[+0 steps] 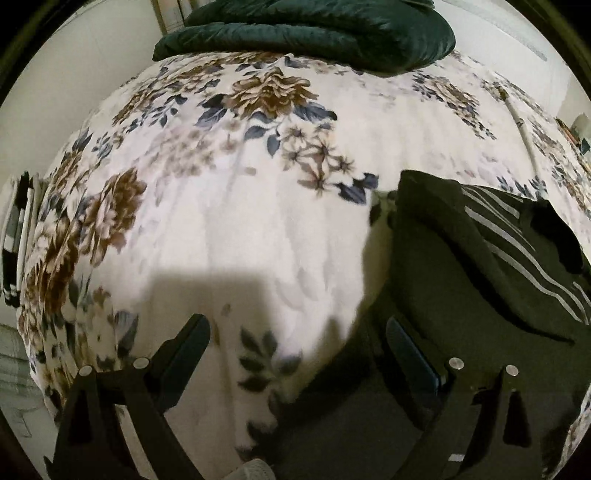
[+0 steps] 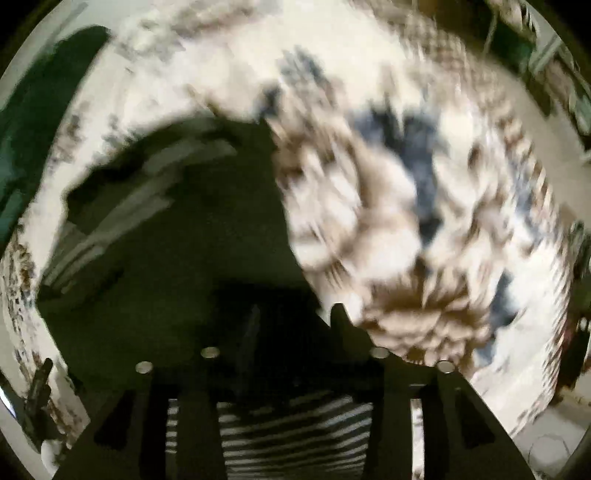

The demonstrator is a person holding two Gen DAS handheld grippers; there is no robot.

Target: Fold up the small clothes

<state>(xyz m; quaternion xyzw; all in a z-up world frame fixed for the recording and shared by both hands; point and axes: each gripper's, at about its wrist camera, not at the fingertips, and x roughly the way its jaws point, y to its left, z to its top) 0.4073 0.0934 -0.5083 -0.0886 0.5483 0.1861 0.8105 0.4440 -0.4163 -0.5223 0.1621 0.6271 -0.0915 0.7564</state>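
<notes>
A white bedspread (image 1: 229,221) with brown and blue flowers covers the bed, a dark green quilt (image 1: 314,29) bunched at its far end by pale walls. The black striped garment (image 1: 480,266) lies on it. The left gripper (image 1: 295,339) gapes empty above; the right gripper (image 2: 291,317) is blurred, so I cannot tell its jaws.
</notes>
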